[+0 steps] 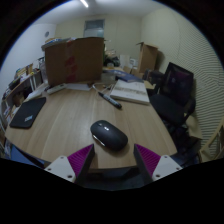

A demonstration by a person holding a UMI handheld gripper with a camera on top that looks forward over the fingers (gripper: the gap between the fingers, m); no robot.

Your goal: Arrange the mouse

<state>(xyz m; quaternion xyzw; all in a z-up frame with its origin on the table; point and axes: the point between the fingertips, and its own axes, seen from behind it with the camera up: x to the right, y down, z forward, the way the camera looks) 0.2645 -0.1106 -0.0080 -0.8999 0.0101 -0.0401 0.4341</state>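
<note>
Gripper view looks forward along my gripper (110,165), whose two fingers stand apart, their purple pads (70,163) showing at either side with nothing pressed between them. A black computer mouse (109,135) lies on the round wooden table (65,128) just ahead of the fingertips, roughly in line with the gap between them and resting on the tabletop on its own. Off to my left a dark mouse pad (27,113) lies flat near the table's edge. Beyond the mouse sit a stack of papers (130,93) and a large cardboard box (74,60). A black office chair (176,88) stands at the right of the table.
</note>
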